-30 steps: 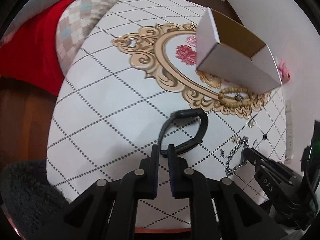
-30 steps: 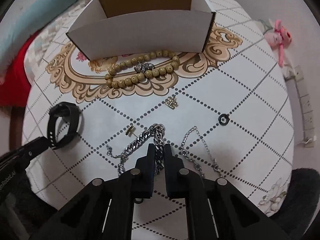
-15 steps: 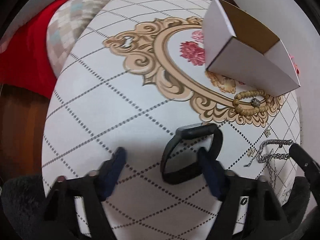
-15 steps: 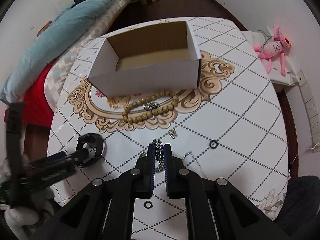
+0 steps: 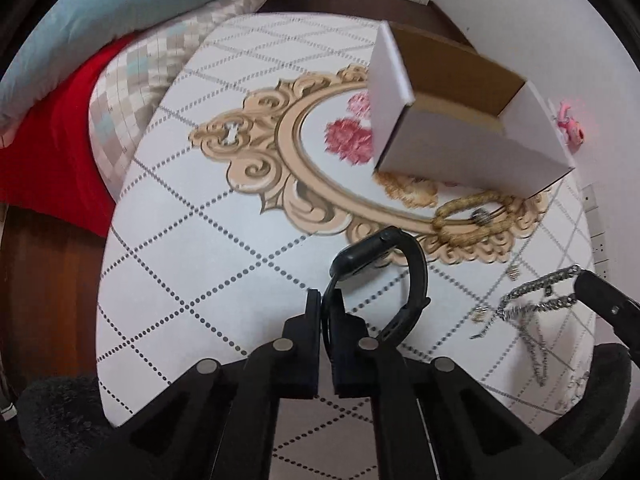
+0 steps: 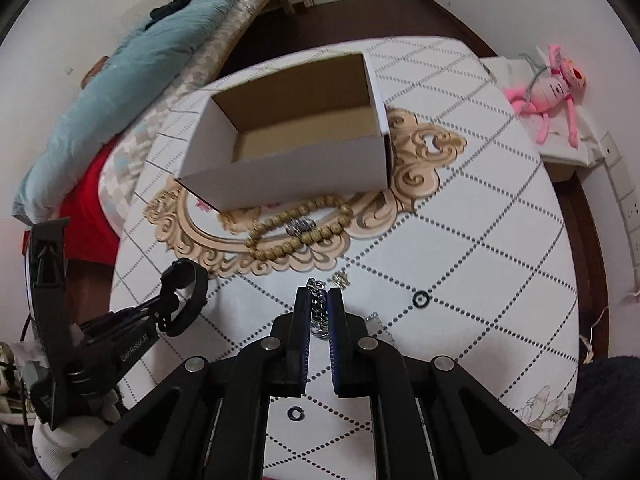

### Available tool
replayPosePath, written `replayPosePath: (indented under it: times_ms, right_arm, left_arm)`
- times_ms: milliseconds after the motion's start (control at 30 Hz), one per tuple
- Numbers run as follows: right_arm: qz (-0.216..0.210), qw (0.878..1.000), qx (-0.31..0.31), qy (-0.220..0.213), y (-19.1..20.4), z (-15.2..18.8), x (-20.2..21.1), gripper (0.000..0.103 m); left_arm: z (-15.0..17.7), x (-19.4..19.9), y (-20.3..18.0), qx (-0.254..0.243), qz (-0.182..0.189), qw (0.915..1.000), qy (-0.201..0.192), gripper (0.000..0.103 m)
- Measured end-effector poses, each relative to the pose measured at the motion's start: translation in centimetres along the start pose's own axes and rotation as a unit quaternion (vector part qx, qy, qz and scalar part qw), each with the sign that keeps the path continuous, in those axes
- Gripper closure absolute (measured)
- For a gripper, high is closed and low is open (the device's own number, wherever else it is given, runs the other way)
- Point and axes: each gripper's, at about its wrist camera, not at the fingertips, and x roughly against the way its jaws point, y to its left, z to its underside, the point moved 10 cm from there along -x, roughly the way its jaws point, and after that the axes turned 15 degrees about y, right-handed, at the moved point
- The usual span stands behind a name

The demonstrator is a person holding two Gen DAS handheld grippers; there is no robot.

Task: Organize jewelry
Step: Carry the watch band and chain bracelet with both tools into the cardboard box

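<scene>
1. Low in the centre of the left wrist view, the left tool [image 5: 327,306] is clamped on the strap of the black watch [image 5: 382,276], whose loop curls up and right from the tips over the counter [image 5: 208,240].
2. Upper right in that view stands the open cardboard box [image 5: 460,128], with the bead bracelet [image 5: 472,220] just below it and a silver chain [image 5: 532,308] hanging from the other tool at the right edge.
3. Risk, as I judge it: the pinch is only on a thin strap, so the watch could swing or slip out on the way to the box.
4. Room: the counter's left and lower rims lie close to this tool; the open patch towards the box looks free.
5. Bottom centre of the right wrist view, the right tool [image 6: 319,300] is closed on the silver chain, links showing between its tips.
6. Dangling chain could snag the bead bracelet or the small charm [image 6: 340,279] beside the tips, or catch on the box wall.
7. Two black rings [image 6: 421,299] lie on the counter right of and below the tips; the box mouth at upper centre is open.
</scene>
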Motion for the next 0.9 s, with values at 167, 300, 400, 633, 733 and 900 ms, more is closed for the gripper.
replayPosePath:
  times_ms: [167, 300, 400, 633, 733, 900]
  right_arm:
    - [-0.015, 1.0, 0.015, -0.02, 1.2, -1.0, 2.5, 0.094]
    - [-0.032, 0.998, 0.025, -0.044, 2.0, -2.7, 5.7, 0.094]
    - [-0.043, 0.996, 0.038, -0.066, 2.6, -4.7, 8.7, 0.094]
    - [-0.026, 0.991, 0.079, -0.106, 3.6, -11.0, 12.2, 0.094]
    - [-0.025, 0.991, 0.084, -0.098, 3.6, -13.4, 11.2, 0.094]
    - [-0.028, 0.995, 0.075, -0.065, 2.5, -16.2, 7.8, 0.094]
  left_arm:
    - [-0.6, 4.3, -1.7, -0.018, 0.004, 0.9991, -0.038, 0.102]
    - [-2.3, 8.1, -3.3, -0.026, 0.015, 0.9969, -0.072, 0.102]
    - [-4.7, 10.8, -4.6, -0.032, 0.02, 0.9948, -0.095, 0.102]
    - [-10.5, 12.1, -6.3, -0.04, 0.013, 0.993, -0.11, 0.102]
    - [-12.3, 11.0, -6.6, -0.043, 0.012, 0.9941, -0.099, 0.102]
    - [-14.3, 8.4, -7.0, -0.047, 0.026, 0.9968, -0.06, 0.101]
